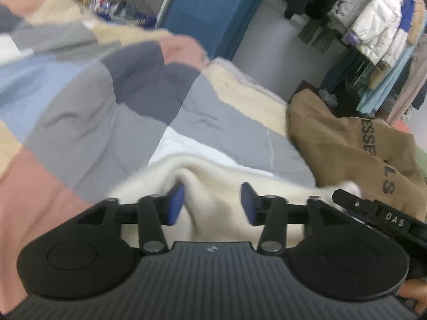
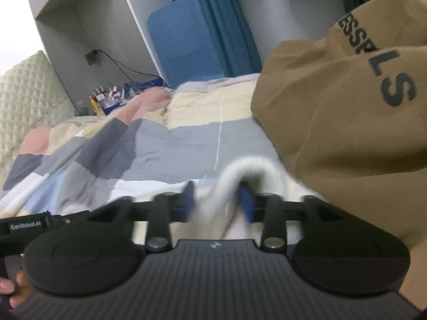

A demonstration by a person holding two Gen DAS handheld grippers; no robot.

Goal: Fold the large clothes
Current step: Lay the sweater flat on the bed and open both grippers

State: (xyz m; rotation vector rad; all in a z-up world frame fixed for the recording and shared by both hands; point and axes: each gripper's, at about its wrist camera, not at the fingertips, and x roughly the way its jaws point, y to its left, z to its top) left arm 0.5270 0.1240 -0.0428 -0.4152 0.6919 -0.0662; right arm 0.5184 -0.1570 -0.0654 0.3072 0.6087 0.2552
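A fluffy cream-white garment (image 1: pixel 213 178) lies bunched on the patchwork quilt (image 1: pixel 88 101), right at the near edge of it, soft and thick-piled with a deep crease running up its middle. The left gripper (image 1: pixel 212 204) sits over this garment with its blue pads (image 1: pixel 176 204) spread apart, a ridge of the fabric rising between them but not pinched. The right gripper (image 2: pixel 216 204) is just beside it on the same garment, where a white fold (image 2: pixel 240 170) loops up between the fingers; motion blur hides whether the pads press it, so I cannot tell. A tan sweatshirt (image 2: pixel 347 133) with dark lettering is heaped on the quilt just beside the cream garment, its edge overlapping it
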